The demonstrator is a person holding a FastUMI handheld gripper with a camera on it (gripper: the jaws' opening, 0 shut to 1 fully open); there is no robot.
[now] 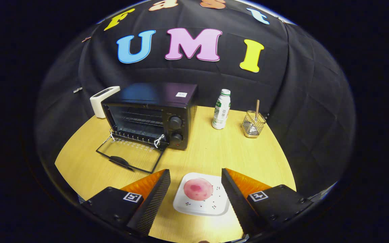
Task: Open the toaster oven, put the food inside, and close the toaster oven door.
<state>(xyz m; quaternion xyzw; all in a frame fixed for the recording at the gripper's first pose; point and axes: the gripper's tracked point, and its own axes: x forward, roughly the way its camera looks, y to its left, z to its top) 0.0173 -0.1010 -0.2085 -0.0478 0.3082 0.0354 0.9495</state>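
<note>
A black toaster oven [154, 113] stands at the back left of the wooden table [211, 152], its glass door [130, 156] folded down flat and the wire rack inside bare. A round pink piece of food [198, 189] lies on a white square plate [214, 207] near the table's front. My gripper [196, 177] hovers above the plate, open, with the food seen between the two fingers and neither finger touching it.
A white device [102, 100] stands behind the oven's left side. To the oven's right are a white bottle with a green cap [222, 109] and a wire holder [253, 124] with a wooden stick in it.
</note>
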